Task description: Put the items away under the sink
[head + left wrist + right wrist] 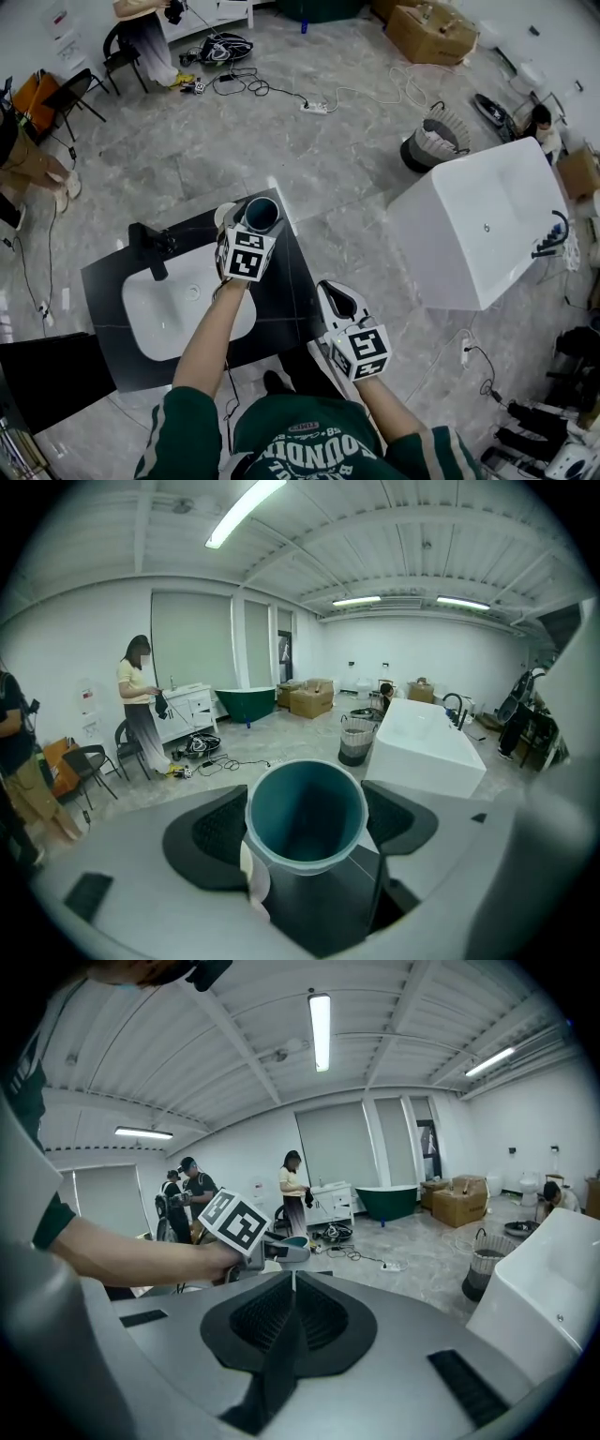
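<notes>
A teal cup [262, 214] [305, 810] sits between the jaws of my left gripper [255, 225] [305, 819], which is shut on it. The cup is upright with its mouth facing the camera, held over the far right corner of the black vanity top [292, 281]. A small white object [225, 215] [251, 881] lies on the top just left of the cup. The white sink basin [159, 323] and black faucet [150, 249] are to the left. My right gripper [343, 302] [293, 1281] is shut with nothing in it, off the vanity's right side, over the floor.
A white bathtub [478, 225] stands to the right, with a wire basket [433, 142] beyond it. Cables and a power strip [315, 107] lie on the floor ahead. Cardboard boxes [431, 33] are at the far wall. People and a chair [70, 94] are at the far left.
</notes>
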Tool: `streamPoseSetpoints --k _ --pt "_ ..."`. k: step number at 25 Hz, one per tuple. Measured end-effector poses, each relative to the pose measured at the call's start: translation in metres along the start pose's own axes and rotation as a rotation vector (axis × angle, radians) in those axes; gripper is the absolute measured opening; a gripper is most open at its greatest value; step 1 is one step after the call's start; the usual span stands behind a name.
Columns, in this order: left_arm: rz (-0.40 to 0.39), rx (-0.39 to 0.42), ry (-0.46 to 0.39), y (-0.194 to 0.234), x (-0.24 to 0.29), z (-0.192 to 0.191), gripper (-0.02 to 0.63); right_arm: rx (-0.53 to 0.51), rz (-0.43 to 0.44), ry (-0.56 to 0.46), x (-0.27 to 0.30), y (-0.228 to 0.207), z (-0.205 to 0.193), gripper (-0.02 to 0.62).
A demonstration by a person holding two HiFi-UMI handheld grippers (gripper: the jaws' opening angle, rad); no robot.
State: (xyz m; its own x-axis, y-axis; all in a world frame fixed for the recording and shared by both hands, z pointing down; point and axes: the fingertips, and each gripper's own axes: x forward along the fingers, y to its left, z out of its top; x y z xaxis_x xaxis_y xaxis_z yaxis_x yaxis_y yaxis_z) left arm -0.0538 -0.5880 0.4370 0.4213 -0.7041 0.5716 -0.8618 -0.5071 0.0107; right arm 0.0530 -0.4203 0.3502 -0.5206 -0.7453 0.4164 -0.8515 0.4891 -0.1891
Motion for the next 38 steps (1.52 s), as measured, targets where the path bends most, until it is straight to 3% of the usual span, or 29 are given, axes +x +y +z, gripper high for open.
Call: streamPoseSetpoints --k 10,15,21,28,34,38 --pt "-0.041 0.053 -0.042 -0.05 -0.117 -0.018 0.388 -0.047 -0.035 -0.07 -0.066 0.048 0.002 0.043" --pt "-0.055 0.068 -0.06 -0.086 -0.184 -0.048 0.387 -0.106 -0.018 -0.074 -0.11 0.085 -0.025 0.043" --pt "-0.075 0.089 -0.081 -0.12 -0.26 -0.082 0.387 -0.098 -0.018 -0.086 -0.157 0.138 -0.05 0.043" --pt "-0.126 0.118 -0.09 -0.167 -0.319 -0.111 0.385 -0.09 -0.03 -0.091 -0.196 0.174 -0.065 0.043" --pt "-0.164 0.165 -0.07 -0.21 -0.346 -0.141 0.385 -0.082 -0.031 -0.09 -0.219 0.185 -0.081 0.043" --pt "-0.181 0.155 -0.049 -0.237 -0.361 -0.165 0.385 -0.079 -0.011 -0.081 -0.238 0.194 -0.094 0.043"
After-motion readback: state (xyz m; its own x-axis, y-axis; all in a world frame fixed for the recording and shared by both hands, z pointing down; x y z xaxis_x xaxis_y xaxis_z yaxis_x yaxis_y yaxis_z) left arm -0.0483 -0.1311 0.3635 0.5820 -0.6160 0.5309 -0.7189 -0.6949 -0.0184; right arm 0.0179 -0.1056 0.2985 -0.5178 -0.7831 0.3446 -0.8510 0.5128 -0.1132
